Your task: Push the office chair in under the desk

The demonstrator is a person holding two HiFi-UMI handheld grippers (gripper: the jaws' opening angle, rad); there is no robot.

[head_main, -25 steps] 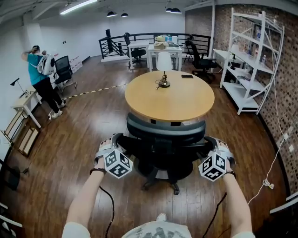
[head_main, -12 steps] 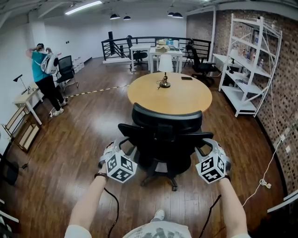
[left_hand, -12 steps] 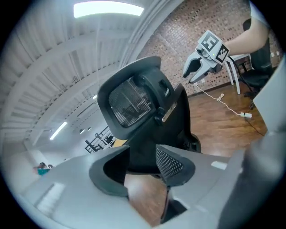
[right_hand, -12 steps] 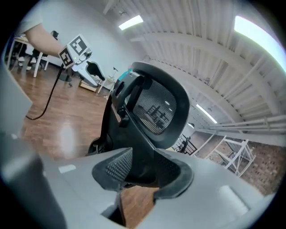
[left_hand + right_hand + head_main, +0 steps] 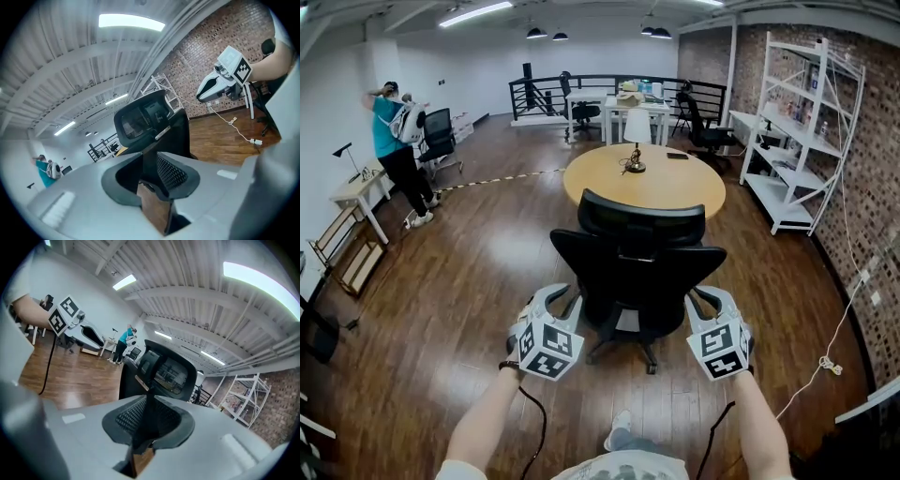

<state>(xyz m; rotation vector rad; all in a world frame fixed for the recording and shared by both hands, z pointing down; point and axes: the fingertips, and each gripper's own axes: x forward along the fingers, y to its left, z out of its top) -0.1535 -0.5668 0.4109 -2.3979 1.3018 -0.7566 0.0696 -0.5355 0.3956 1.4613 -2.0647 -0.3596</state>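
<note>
A black office chair (image 5: 637, 272) stands with its back to me, in front of the round wooden table (image 5: 675, 192). Its headrest overlaps the table's near edge. My left gripper (image 5: 551, 302) hovers behind the chair's left side and my right gripper (image 5: 709, 300) behind its right side; neither touches it. Both sets of jaws are closing, with only a narrow gap and nothing between the pads. The left gripper view looks past the left gripper (image 5: 151, 174) up at the chair (image 5: 150, 122) and the right gripper (image 5: 220, 84). The right gripper view looks past the right gripper (image 5: 143, 423) at the chair (image 5: 164, 371).
A person (image 5: 398, 141) stands far left by a small white desk (image 5: 361, 187). White shelving (image 5: 806, 131) lines the brick wall on the right, with a cable (image 5: 830, 361) on the wood floor. A small object (image 5: 633, 167) sits on the table; desks (image 5: 628, 101) and chairs stand beyond.
The view has drawn back from the table. Both grippers have come off the chair's armrests and now hang behind it, and their jaws have narrowed.
</note>
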